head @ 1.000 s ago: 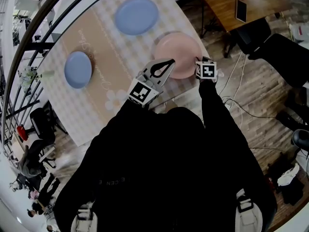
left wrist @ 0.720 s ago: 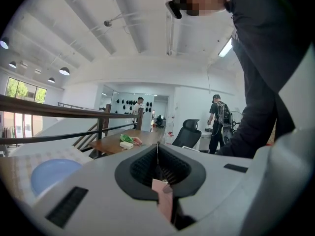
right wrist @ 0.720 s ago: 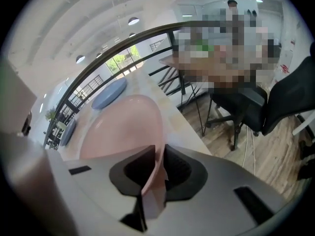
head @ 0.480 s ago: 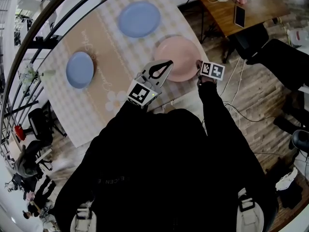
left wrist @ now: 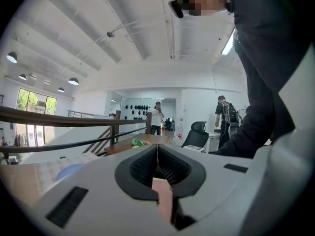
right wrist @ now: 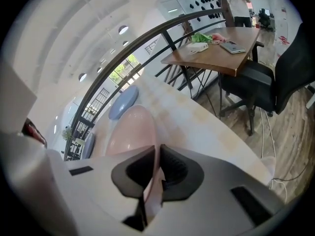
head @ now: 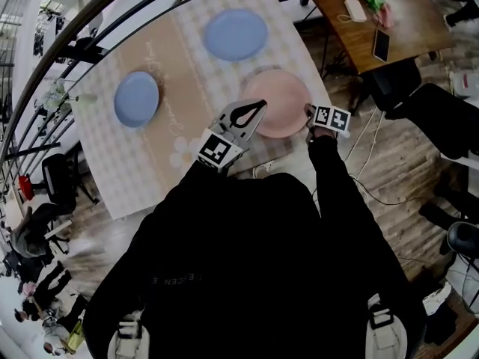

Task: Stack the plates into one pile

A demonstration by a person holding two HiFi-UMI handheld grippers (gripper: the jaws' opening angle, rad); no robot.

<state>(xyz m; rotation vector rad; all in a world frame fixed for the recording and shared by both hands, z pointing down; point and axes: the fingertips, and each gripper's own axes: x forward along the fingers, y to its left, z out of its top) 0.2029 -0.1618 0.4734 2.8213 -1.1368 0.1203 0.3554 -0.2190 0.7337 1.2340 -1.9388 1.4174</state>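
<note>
Round pale-pink plate, plain, shallow raised rim, surface seemingly matte

1. We look down on a wood-plank floor, where a wooden desk stands with a black office chair beside it.
2. We see a dark handrail crossing the open hall.
3. Overhead we find a white beamed ceiling, round lamps lit, and daylight filling tall windows.

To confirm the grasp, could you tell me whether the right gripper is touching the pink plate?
Touching. The right gripper view shows the right gripper, whose jaws have just been closing, pinching the rim of the pink plate between them.
</note>
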